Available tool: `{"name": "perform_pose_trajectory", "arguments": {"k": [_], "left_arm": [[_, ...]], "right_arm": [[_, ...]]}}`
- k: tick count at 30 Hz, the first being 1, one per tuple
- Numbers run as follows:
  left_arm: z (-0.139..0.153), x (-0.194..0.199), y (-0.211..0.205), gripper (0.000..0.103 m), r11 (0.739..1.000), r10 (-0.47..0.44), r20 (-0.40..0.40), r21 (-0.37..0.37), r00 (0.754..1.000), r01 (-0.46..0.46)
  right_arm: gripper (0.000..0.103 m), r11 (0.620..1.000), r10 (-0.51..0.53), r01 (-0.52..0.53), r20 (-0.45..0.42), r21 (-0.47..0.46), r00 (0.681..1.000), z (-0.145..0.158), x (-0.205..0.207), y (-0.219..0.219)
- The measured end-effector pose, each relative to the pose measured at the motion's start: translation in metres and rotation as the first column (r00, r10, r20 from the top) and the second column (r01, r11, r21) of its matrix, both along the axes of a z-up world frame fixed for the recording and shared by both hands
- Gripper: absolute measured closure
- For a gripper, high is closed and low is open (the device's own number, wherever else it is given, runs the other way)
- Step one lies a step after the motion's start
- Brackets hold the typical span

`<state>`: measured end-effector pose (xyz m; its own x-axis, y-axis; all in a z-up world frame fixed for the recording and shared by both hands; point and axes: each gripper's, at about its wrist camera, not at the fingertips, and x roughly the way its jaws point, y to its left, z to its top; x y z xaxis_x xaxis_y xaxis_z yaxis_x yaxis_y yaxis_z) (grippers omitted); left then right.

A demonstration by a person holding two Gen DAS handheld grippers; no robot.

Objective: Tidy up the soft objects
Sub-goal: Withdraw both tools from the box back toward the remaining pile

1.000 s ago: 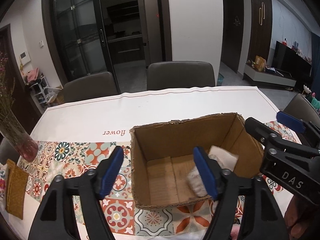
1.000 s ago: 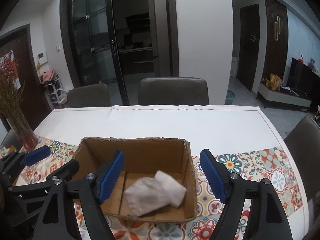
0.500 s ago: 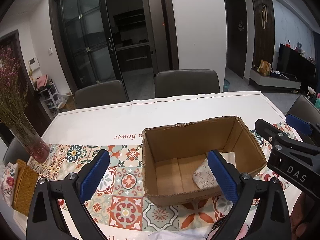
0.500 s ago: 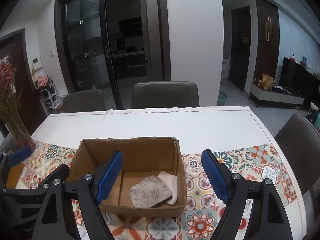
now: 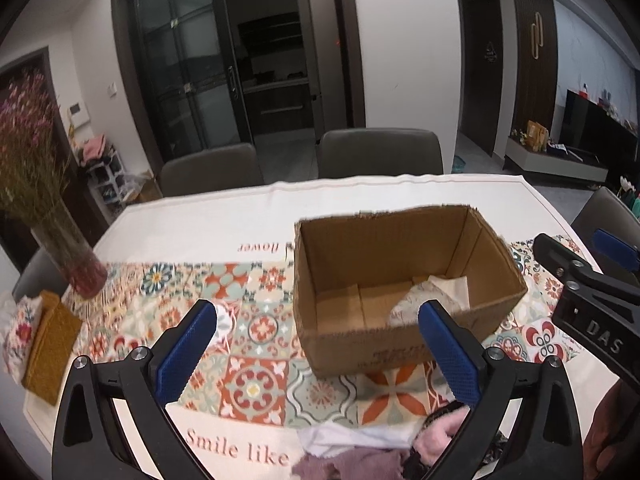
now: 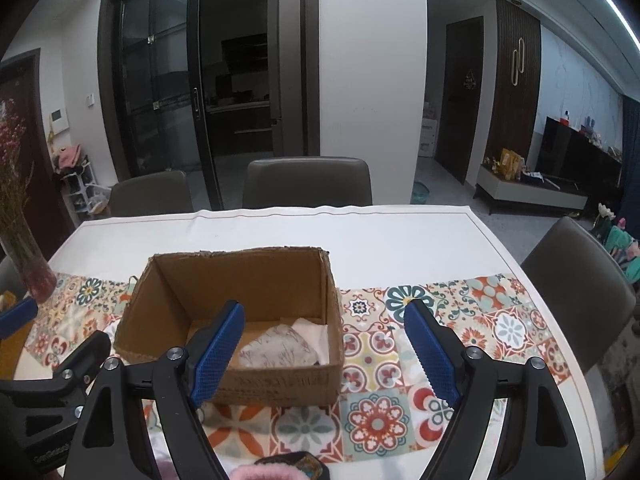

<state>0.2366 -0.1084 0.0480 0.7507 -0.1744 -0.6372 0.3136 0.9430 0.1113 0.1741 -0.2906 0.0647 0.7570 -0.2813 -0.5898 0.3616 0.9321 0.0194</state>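
Observation:
An open cardboard box (image 5: 400, 264) (image 6: 224, 280) stands on the patterned tablecloth. Inside it lie a folded patterned cloth (image 6: 276, 350) (image 5: 412, 300) and a white cloth (image 6: 310, 330) behind it. My left gripper (image 5: 316, 352) is open and empty, held back from the box's near left. My right gripper (image 6: 324, 352) is open and empty, in front of the box's right half. A pile of soft items lies at the near table edge: white, mauve and pink cloths (image 5: 360, 448), and a pink fuzzy piece (image 6: 264, 472).
A vase of dried flowers (image 5: 68, 256) stands at the left, with a mustard cloth (image 5: 52, 344) and a floral cloth (image 5: 16, 332) beside it. Grey chairs (image 6: 306, 182) line the far side, one (image 6: 576, 292) at the right end.
Both grippers have drawn back from the box and up. The patterned cloth, still dropping a second ago, now lies at rest in the box. The pile at the near edge has come into view.

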Motion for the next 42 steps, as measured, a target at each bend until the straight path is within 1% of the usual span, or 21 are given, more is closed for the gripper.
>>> {"name": "perform_pose_trajectory", "arguments": {"k": [3,6,11,18,25,31,34,38,42], "left_arm": [[-0.006,-0.007,0.005,0.000,1.000,0.015,-0.029,-0.012,0.999,-0.015],[-0.013,-0.016,0.008,0.000,1.000,0.017,-0.046,-0.007,0.999,-0.018],[-0.019,-0.034,0.013,0.000,0.999,0.019,-0.022,0.027,1.000,-0.019],[-0.020,-0.063,0.018,0.000,0.999,0.006,0.019,0.037,1.000,-0.007],[-0.027,-0.087,0.022,0.000,1.000,-0.005,0.001,0.024,1.000,0.005],[-0.043,-0.096,0.022,0.000,0.999,-0.016,-0.045,0.031,0.999,0.018],[-0.049,-0.105,0.023,0.000,0.999,-0.020,-0.046,0.037,0.999,0.021],[-0.059,-0.113,0.025,0.000,0.999,-0.018,-0.039,0.050,0.999,0.020],[-0.073,-0.122,0.029,0.000,0.998,-0.022,-0.072,0.050,0.997,0.025]], "right_arm": [[0.017,1.000,-0.012,0.012,0.009,-0.006,1.000,0.000,-0.011,0.006],[0.017,1.000,-0.013,0.013,0.009,-0.002,1.000,-0.002,-0.022,0.009],[0.017,0.999,-0.027,0.027,0.000,0.041,1.000,-0.006,-0.035,0.006],[0.017,0.997,-0.034,0.034,-0.003,0.062,0.999,-0.012,-0.061,0.008],[0.017,0.993,-0.069,0.071,-0.022,0.093,0.997,-0.022,-0.090,0.009],[0.017,0.990,-0.085,0.092,-0.070,0.106,0.994,-0.038,-0.104,0.009],[0.017,0.988,-0.090,0.100,-0.083,0.121,0.992,-0.046,-0.111,0.009],[0.017,0.989,-0.089,0.099,-0.096,0.109,0.991,-0.060,-0.123,0.016],[0.017,0.990,-0.079,0.093,-0.133,0.108,0.988,-0.075,-0.134,0.023]]}}
